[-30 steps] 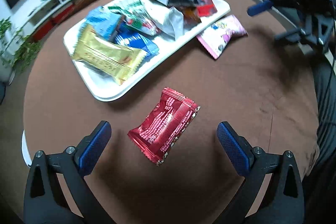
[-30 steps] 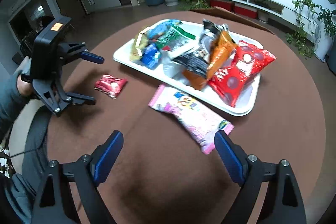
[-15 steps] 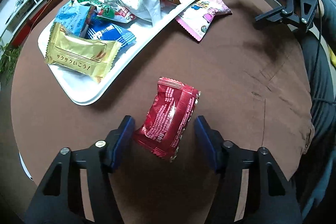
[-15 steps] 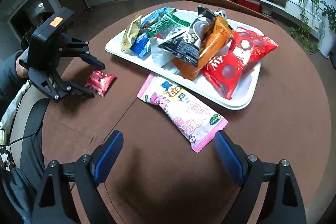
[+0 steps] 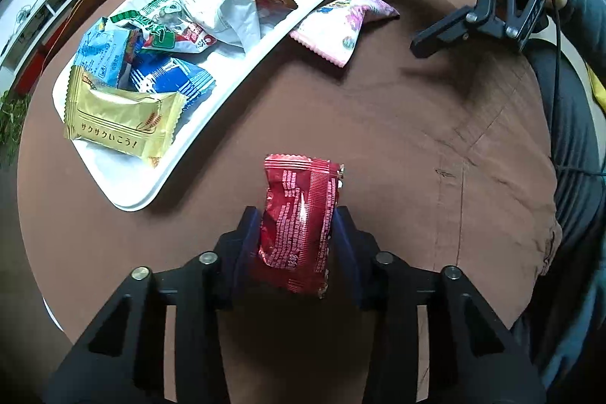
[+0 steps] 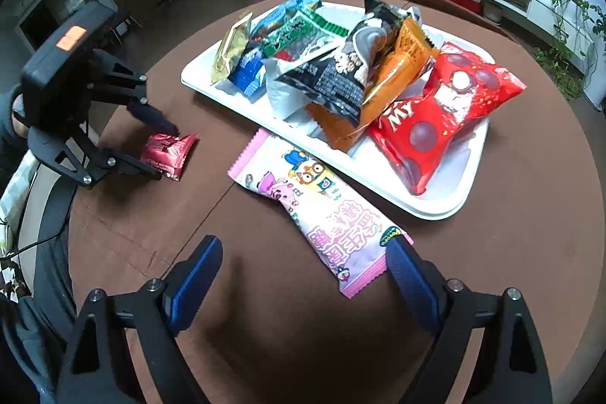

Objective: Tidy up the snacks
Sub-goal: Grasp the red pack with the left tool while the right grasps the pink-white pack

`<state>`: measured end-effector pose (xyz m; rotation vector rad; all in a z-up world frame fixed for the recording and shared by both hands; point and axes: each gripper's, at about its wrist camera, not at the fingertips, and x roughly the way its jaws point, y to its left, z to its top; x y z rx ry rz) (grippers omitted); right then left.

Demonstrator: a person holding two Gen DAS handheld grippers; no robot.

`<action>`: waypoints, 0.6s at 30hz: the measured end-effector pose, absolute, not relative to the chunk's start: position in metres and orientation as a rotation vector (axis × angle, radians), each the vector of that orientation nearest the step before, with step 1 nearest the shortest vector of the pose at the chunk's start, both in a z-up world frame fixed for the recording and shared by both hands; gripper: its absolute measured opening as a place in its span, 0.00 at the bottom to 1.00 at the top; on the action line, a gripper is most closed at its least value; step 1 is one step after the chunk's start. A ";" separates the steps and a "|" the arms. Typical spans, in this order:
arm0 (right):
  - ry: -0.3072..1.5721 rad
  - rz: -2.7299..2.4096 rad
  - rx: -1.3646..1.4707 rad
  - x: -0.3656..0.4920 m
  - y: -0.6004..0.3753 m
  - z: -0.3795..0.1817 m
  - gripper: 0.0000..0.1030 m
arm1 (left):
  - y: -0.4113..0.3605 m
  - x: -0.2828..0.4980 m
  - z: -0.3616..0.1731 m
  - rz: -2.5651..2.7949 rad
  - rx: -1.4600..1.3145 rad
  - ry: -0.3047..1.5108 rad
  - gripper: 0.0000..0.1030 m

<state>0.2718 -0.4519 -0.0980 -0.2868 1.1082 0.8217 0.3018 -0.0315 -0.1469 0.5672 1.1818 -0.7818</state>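
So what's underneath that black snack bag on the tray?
The black bag lies on an orange packet and a white wrapper in the white tray. Anything beneath those is covered.

One white tray sits on the round brown table, beyond both claws, and it holds about eight snack packets: one gold, one light blue, one dark blue, one green-and-white, one plain white, one black, one orange and one big red. Two packets lie off the tray: one small red packet between the left gripper pads, and one pink packet just ahead of the right gripper. That makes two grippers and roughly ten packets, though the pile may hide more.
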 end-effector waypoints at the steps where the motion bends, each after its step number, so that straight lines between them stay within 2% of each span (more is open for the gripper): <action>1: 1.111 0.819 -0.295 0.271 -0.449 -0.100 0.87 | -0.033 0.302 -0.146 -0.781 0.564 1.182 0.35; 10: 1.101 0.914 -0.343 0.241 -0.437 -0.086 0.83 | -0.038 0.280 -0.141 -0.775 0.499 1.195 0.35; 18: 1.088 0.869 -0.393 0.267 -0.427 -0.090 0.83 | -0.009 0.263 -0.139 -0.723 0.391 1.185 0.35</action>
